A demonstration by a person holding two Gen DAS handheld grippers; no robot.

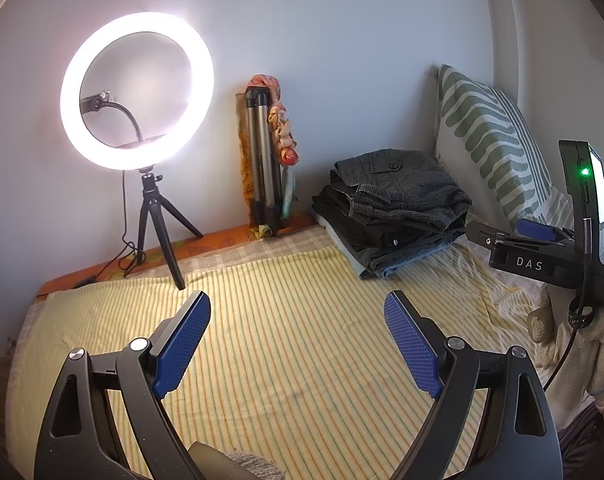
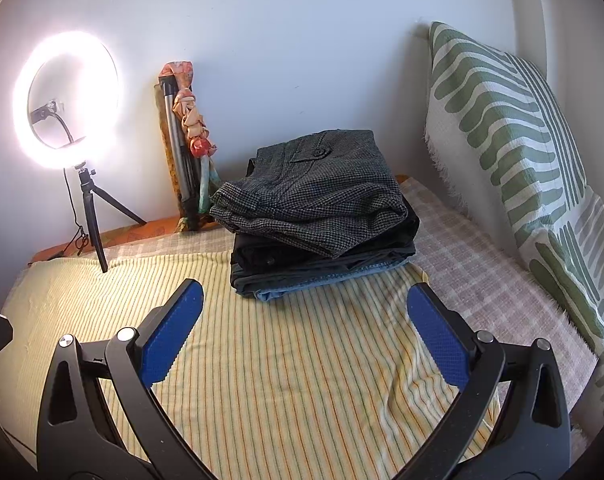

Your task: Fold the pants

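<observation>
A stack of folded pants (image 1: 394, 208) lies at the back of the bed, with grey houndstooth pants (image 2: 318, 196) on top, black pants and blue jeans (image 2: 326, 278) under them. My left gripper (image 1: 298, 308) is open and empty above the yellow striped sheet (image 1: 286, 360), well short of the stack. My right gripper (image 2: 306, 300) is open and empty, just in front of the stack; it also shows at the right edge of the left wrist view (image 1: 502, 236).
A lit ring light (image 1: 136, 90) on a small tripod (image 1: 162, 220) stands at the back left, its cable trailing. A folded tripod with a scarf (image 1: 268, 152) leans on the wall. A green patterned pillow (image 2: 514, 152) stands at the right.
</observation>
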